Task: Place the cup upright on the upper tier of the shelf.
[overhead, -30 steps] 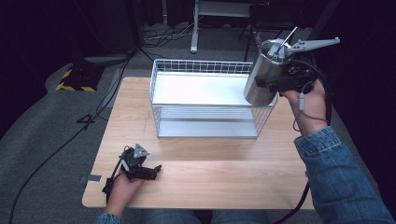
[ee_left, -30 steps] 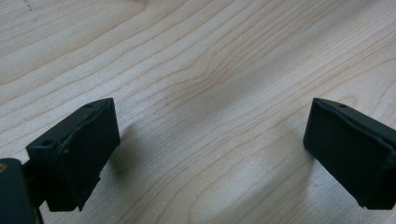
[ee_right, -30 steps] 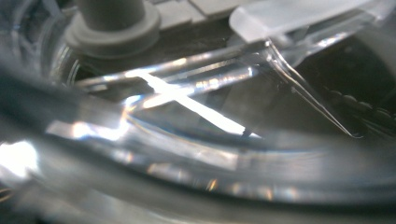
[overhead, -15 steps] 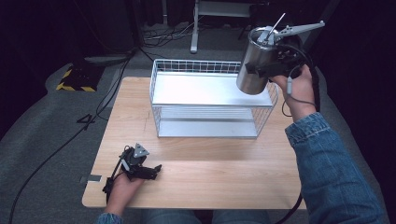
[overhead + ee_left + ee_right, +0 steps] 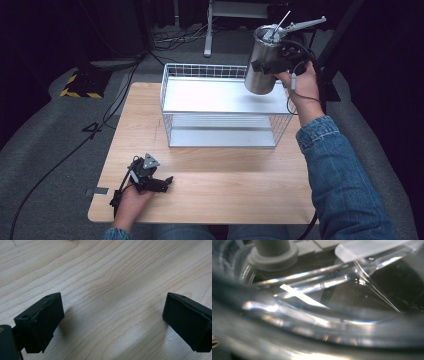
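1. Hanging in the air above the far right corner of the wire basket [image 5: 170, 107], the steel canister [image 5: 261, 65] is carried slightly tilted, its open mouth up and its long axis near upright, with thin metal utensils [image 5: 280, 24] sticking out of the top.
2. The right gripper [image 5: 270, 64] clamps the canister's side from the right; up close, the right gripper view looks past the shiny rim [image 5: 317, 322] into the canister.
3. The basket's white floor lies below and left of the canister, so lowering it in probably calls for a short move left and down.
4. The left gripper [image 5: 161, 183] rests on the wooden table [image 5: 225, 195] near the front edge, well apart, its jaws spread wide over bare wood with nothing between them.
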`<state>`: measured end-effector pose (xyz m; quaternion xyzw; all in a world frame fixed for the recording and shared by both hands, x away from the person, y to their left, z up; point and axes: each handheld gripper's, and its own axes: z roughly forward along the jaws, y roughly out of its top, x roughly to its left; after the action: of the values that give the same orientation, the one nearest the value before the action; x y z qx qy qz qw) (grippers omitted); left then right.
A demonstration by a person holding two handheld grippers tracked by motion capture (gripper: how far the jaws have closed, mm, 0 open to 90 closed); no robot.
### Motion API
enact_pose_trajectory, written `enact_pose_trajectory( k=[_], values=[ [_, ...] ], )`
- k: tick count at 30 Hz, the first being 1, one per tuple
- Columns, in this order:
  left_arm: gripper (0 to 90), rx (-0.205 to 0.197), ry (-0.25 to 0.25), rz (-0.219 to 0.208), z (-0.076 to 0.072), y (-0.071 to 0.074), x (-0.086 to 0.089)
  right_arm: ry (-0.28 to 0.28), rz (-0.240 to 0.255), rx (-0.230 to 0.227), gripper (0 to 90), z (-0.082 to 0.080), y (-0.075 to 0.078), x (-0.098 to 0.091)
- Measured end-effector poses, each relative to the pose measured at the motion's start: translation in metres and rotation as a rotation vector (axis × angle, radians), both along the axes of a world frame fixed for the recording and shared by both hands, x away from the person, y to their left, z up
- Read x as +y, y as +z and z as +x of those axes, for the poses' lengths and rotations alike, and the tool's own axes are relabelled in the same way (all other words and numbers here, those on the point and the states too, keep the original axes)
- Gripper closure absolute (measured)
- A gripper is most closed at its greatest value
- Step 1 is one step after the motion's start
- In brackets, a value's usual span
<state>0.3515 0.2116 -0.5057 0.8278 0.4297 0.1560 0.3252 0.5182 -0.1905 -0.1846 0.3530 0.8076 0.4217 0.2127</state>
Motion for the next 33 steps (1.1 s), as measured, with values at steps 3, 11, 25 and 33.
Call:
enact_pose_trajectory(
  k=[3,11,25,33],
  values=[
    [4.1,0.004,-0.002,0.0,0.0,0.0,0.0,-0.003,0.009,0.009,3.8,0.006,-0.005,0.003],
    [4.1,0.004,-0.003,0.0,0.0,0.0,0.0,-0.004,0.007,0.029,3.8,0.014,-0.016,0.013],
    [4.1,0.004,-0.003,-0.001,0.0,0.0,0.0,-0.005,0.011,0.057,3.8,0.024,-0.035,0.021],
    [4.1,-0.002,-0.002,-0.001,0.0,0.0,0.0,0.006,0.011,0.066,3.8,0.026,-0.045,0.024]
  ],
)
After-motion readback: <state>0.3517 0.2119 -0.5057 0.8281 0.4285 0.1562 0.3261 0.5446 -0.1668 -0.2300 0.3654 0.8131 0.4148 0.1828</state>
